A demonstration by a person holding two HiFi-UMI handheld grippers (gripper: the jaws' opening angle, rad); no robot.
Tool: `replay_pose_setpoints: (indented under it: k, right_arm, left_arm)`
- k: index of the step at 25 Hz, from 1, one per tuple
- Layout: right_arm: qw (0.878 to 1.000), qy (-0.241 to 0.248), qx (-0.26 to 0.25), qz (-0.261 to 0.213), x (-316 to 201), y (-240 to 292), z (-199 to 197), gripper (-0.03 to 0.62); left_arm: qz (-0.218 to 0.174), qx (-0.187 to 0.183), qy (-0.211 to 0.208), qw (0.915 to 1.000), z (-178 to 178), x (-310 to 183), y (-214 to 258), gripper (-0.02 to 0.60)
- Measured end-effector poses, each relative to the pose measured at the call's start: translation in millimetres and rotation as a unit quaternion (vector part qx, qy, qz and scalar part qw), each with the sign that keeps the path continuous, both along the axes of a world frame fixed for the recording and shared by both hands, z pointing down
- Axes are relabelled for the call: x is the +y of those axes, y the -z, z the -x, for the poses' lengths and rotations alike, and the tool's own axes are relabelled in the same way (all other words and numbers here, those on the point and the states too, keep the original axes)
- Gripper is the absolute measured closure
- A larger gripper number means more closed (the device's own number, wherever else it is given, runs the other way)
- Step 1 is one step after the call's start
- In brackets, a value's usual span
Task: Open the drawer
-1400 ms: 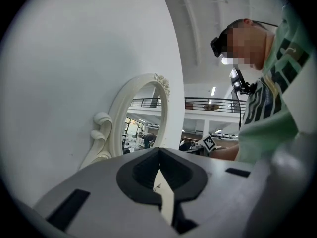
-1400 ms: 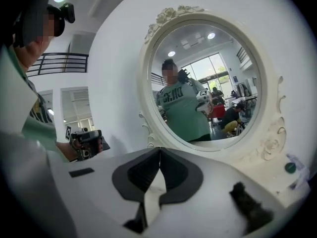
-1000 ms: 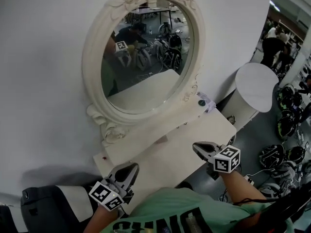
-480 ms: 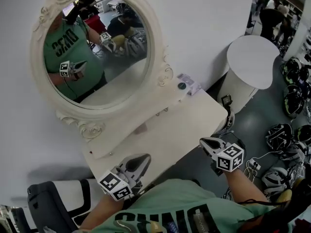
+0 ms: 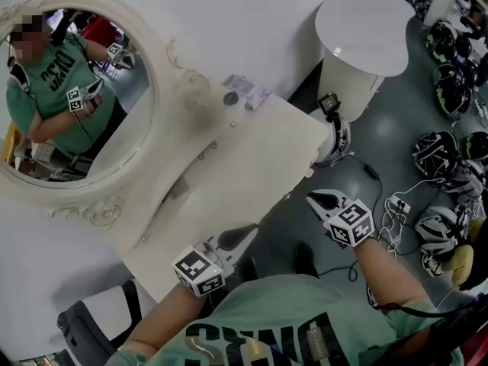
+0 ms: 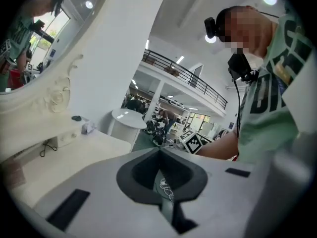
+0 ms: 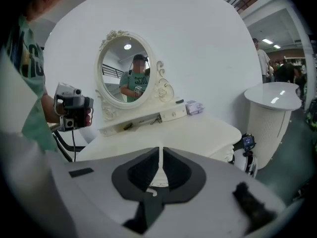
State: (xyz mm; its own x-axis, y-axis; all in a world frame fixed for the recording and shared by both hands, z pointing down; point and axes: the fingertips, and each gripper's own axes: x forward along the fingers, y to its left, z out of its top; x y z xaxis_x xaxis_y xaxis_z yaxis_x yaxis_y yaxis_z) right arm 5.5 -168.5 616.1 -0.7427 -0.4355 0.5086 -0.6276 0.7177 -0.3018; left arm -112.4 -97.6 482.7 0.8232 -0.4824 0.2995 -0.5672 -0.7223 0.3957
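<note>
The cream dressing table (image 5: 252, 166) stands under an oval mirror (image 5: 76, 105). A low shelf below the mirror holds small drawers (image 7: 173, 115) with little knobs, all closed. My left gripper (image 5: 245, 232) is shut and empty, hanging at the table's near front edge. In its own view the left gripper (image 6: 159, 151) looks along the tabletop. My right gripper (image 5: 314, 197) is shut and empty, off the table's front right edge over the floor. From the right gripper (image 7: 160, 148) the table front lies ahead. Neither gripper touches a drawer.
A round white side table (image 5: 366, 21) stands to the right of the dressing table. Helmets (image 5: 438, 147) and cables (image 5: 396, 204) lie on the grey floor at right. A dark disc (image 5: 231, 97) and a packet (image 5: 245, 92) sit on the shelf. A black-and-white chair (image 5: 99, 319) is at lower left.
The head view has swung, so the mirror slid left and the floor shows. Both grippers came down from over the tabletop to its front edge, the right one past it.
</note>
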Motion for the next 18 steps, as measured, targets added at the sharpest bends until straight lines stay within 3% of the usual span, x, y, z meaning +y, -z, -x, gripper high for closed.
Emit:
replay_pose_setpoints:
  k: [3, 5, 8, 13, 18]
  right_arm:
    - [0.999, 0.013, 0.031, 0.004, 4, -39, 6, 0.577]
    - [0.998, 0.027, 0.055, 0.008, 6, -64, 12, 0.502]
    - [0.994, 0.043, 0.098, 0.018, 7, -106, 18, 0.466]
    - [0.984, 0.048, 0.166, 0.041, -2, -176, 26, 0.432]
    - [0.974, 0.058, 0.204, 0.077, -8, -216, 44, 0.408]
  left_arm:
    - [0.021, -0.002, -0.023, 0.9995, -15, -4, -24, 0.572]
    - [0.032, -0.005, -0.034, 0.9989, -20, -5, -37, 0.572]
    - [0.044, -0.014, -0.046, 0.9979, -20, -3, -55, 0.572]
    - [0.064, -0.025, -0.040, 0.9968, -7, 0, -79, 0.572]
    - [0.084, -0.029, -0.028, 0.9956, 13, 4, -95, 0.572]
